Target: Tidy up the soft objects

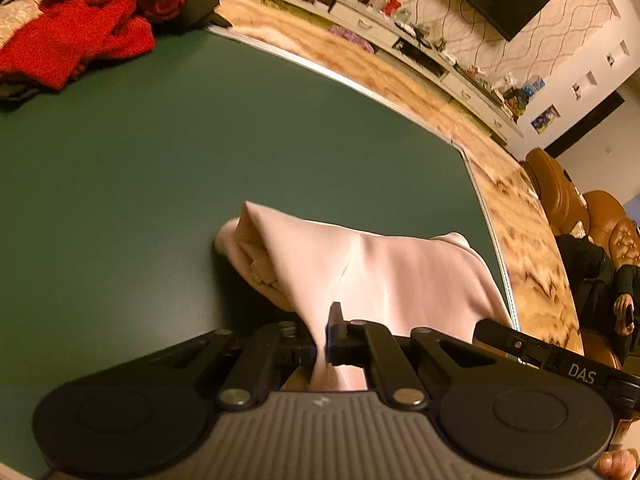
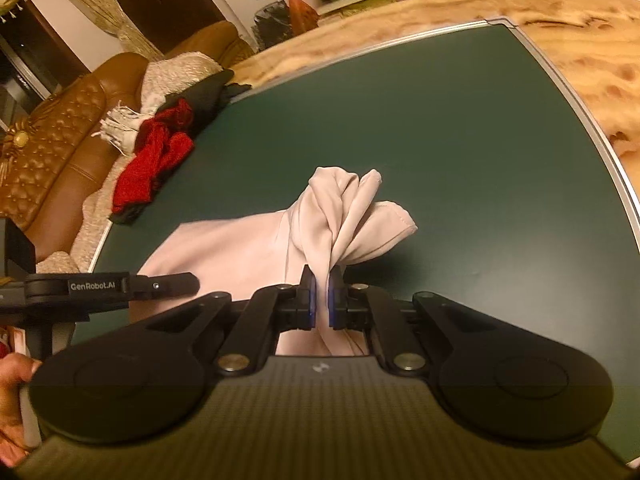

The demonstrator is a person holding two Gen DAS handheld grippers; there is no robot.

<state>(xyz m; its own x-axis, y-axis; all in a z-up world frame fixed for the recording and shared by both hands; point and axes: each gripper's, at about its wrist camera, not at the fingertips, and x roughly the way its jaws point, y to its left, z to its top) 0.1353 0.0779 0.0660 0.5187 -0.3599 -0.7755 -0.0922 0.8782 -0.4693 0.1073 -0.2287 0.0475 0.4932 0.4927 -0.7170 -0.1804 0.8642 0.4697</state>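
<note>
both grippers, left (image 1: 322, 340) and right (image 2: 320, 304), are clamped tight on the pink cloth (image 2: 240, 252). red garment (image 2: 154, 164) sits at ten o'clock on the green table (image 2: 440, 128).

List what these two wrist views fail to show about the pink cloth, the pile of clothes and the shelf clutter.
- Pink cloth: its near edge is hidden under the left hand-held gripper in the left view and under the right hand-held gripper in the right view.
- Red garment: its underside is hidden in the pile in both views; what kind of garment it is stays unclear.
- Shelf items: too small and blurred in the left view.
</note>
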